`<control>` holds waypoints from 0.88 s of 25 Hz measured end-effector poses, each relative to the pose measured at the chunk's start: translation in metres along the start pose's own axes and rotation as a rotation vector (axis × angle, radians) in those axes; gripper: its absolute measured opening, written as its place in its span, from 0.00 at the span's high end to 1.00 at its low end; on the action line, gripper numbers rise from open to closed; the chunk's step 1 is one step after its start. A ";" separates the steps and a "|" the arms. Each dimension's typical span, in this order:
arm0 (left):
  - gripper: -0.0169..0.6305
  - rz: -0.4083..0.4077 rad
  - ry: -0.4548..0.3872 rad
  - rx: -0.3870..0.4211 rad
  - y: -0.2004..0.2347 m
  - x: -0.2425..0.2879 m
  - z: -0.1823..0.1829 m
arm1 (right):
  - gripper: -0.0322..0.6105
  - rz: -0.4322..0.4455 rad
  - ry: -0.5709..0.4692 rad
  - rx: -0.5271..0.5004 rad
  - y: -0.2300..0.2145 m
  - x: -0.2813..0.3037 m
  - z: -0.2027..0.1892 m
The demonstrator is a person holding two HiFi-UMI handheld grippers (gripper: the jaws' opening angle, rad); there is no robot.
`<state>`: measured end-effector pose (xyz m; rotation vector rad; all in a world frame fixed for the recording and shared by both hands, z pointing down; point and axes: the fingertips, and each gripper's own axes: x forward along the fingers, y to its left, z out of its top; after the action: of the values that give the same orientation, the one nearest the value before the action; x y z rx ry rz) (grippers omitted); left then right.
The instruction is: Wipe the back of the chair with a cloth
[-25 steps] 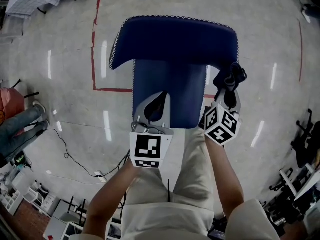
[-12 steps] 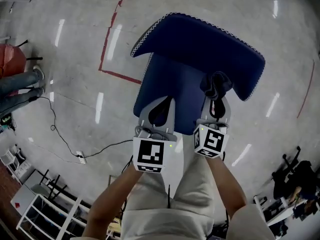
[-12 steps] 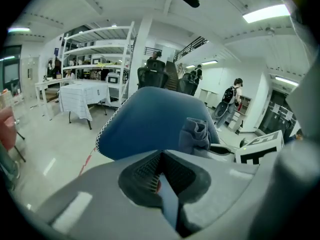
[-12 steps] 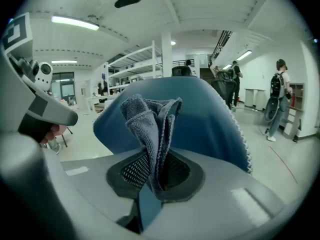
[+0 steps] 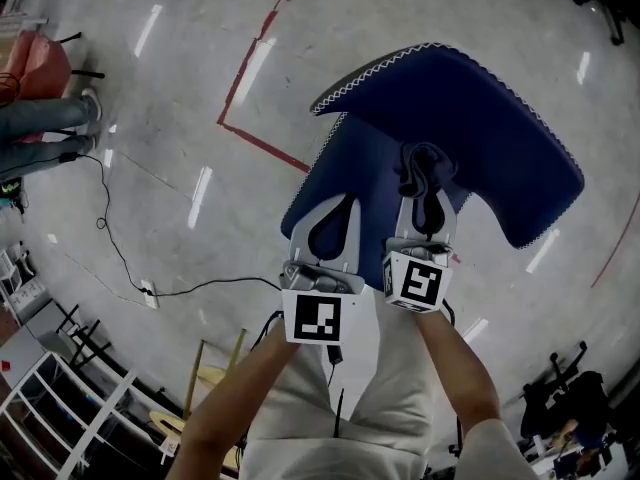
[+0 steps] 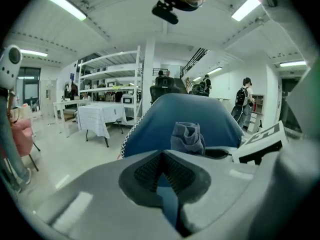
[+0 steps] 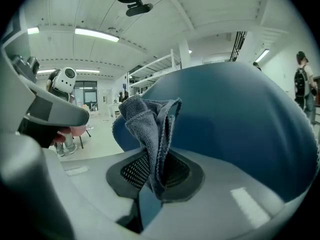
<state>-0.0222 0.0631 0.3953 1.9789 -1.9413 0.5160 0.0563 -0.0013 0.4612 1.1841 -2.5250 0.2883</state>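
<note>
The blue chair stands below me, its backrest (image 5: 362, 168) nearest and its seat (image 5: 490, 128) beyond. My right gripper (image 5: 428, 192) is shut on a dark grey cloth (image 5: 424, 165), which sticks out past the jaws and lies against the top of the backrest. In the right gripper view the cloth (image 7: 150, 124) hangs folded between the pads of the right gripper (image 7: 155, 171), with the blue chair (image 7: 235, 124) close behind. My left gripper (image 5: 344, 202) sits beside it over the backrest, shut with nothing in it. The left gripper view shows the left gripper (image 6: 161, 156), the cloth (image 6: 187, 138) and the chair (image 6: 160, 116).
Red tape (image 5: 262, 138) marks the grey floor left of the chair. A cable (image 5: 120, 258) runs to a power strip (image 5: 148, 291). A person's legs (image 5: 40, 128) stand at far left, with shelving (image 5: 60, 408) at lower left. A covered table (image 6: 102, 116) stands further off.
The right gripper with the cloth has come in from the chair's right edge to the backrest, next to the left gripper. My view has swung, so the chair now sits angled to the right.
</note>
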 end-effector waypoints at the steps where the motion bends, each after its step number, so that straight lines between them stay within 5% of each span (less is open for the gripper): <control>1: 0.97 0.000 -0.014 0.004 0.003 -0.001 -0.002 | 0.84 0.000 -0.011 -0.001 0.004 0.003 0.000; 14: 0.97 -0.063 -0.059 0.024 0.045 0.008 -0.058 | 0.84 -0.034 -0.050 -0.019 0.063 0.047 -0.032; 22: 0.97 -0.034 -0.069 0.064 0.061 0.001 -0.063 | 0.84 0.112 -0.037 -0.058 0.110 0.072 -0.041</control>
<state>-0.0852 0.0900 0.4507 2.0912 -1.9515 0.5137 -0.0634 0.0306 0.5219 1.0376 -2.6178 0.2212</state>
